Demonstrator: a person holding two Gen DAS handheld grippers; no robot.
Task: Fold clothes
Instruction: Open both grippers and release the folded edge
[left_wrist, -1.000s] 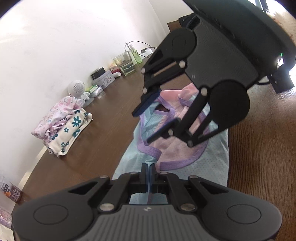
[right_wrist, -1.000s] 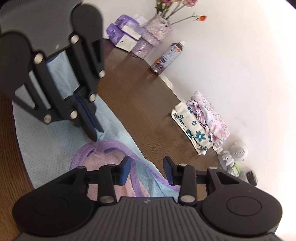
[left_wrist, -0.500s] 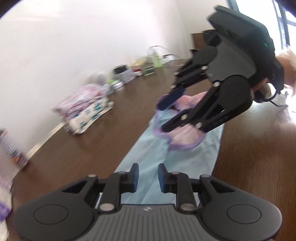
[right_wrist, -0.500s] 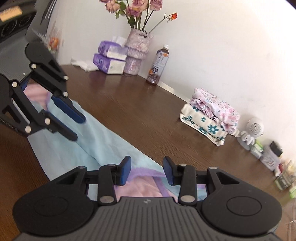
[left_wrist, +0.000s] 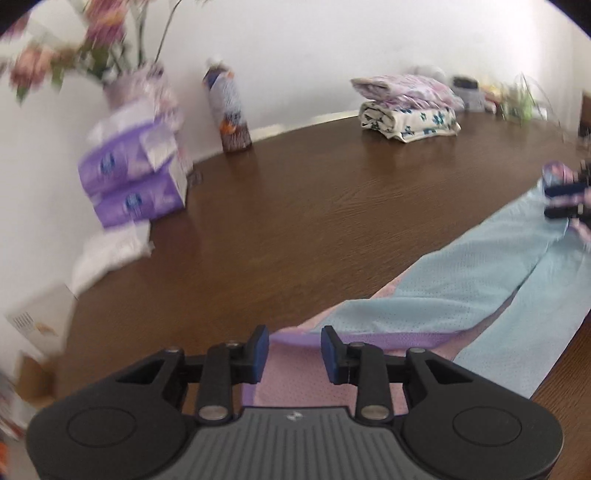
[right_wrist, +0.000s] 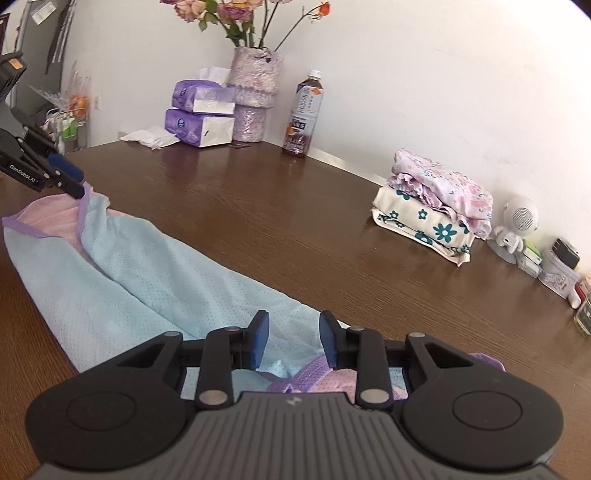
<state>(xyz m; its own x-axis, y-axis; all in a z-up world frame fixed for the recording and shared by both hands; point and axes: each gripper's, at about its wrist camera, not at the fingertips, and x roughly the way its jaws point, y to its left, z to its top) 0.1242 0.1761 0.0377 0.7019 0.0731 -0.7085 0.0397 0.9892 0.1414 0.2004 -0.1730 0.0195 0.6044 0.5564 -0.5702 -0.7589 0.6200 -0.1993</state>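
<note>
Both grippers are now parted to opposite ends of the light-blue garment, where a second ago they were crowding each other over its pink-lined neck, the left one pinching cloth. I am holding the left gripper with its jaws standing wide and empty, hovering just above the garment's purple-trimmed end, which is showing its pink lining. I am keeping the right gripper likewise wide and holding nothing, over the opposite, purple-bound end. The garment is lying stretched long and already doubled lengthwise on the brown table, with one long crease running down it. The stack of folded clothes is sitting well apart from the garment, toward the wall, and the tissue packs, vase and bottle are standing farther along that wall. My reading: I am setting up to grip both ends for the next fold. Risk from here: pinching only the top layer, so the lower layer is dragging behind and the fold is skewing. The left view is blurring with motion, so closing now could be missing the hem altogether.
</note>
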